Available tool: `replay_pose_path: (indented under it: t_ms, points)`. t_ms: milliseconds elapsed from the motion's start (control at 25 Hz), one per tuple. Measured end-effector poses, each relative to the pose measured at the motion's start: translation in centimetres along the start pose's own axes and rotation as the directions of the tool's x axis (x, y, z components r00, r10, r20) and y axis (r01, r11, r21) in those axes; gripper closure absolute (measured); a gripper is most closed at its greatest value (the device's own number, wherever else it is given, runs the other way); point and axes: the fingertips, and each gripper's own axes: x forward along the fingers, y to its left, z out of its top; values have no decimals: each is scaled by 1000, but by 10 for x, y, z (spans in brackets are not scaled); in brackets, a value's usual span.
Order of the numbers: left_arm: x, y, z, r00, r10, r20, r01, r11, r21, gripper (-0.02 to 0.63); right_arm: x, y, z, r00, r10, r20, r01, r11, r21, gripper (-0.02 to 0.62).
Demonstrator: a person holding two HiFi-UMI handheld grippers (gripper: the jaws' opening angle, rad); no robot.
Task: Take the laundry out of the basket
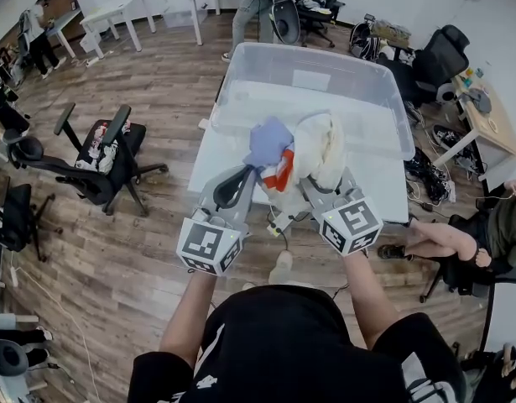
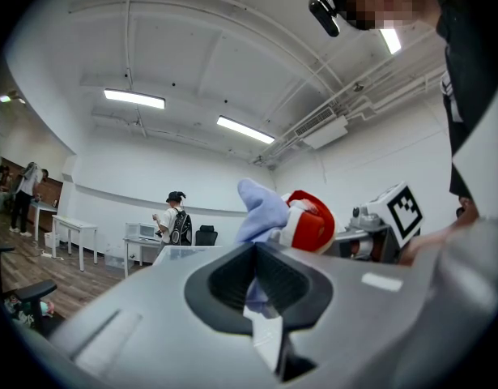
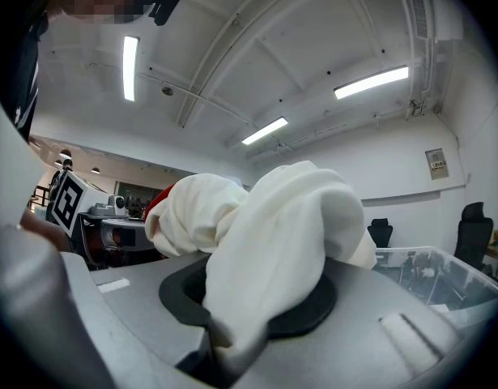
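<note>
Left gripper jaws pinch blue cloth, right gripper jaws clamp white garment (red piece tangled between) at the basket near rim. Best moved as a pair, firm grip, onto counter

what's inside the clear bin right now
No laundry shows in the open part of the clear bin. Its near end is covered by the blue cloth, red-and-white piece and cream cloth held up in front.

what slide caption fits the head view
Left tongs grip blue cloth, right tongs grip cream cloth, by the clear bin.
</note>
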Motion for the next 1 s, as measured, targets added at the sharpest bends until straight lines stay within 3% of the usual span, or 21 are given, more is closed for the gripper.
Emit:
replay_pose_path:
  t_ms: [1000]
  points:
    - [-29,-11,4,1000,-21,14,21,1000,1,598,-21,29,2,1000,-3,9,3,1000,26,474]
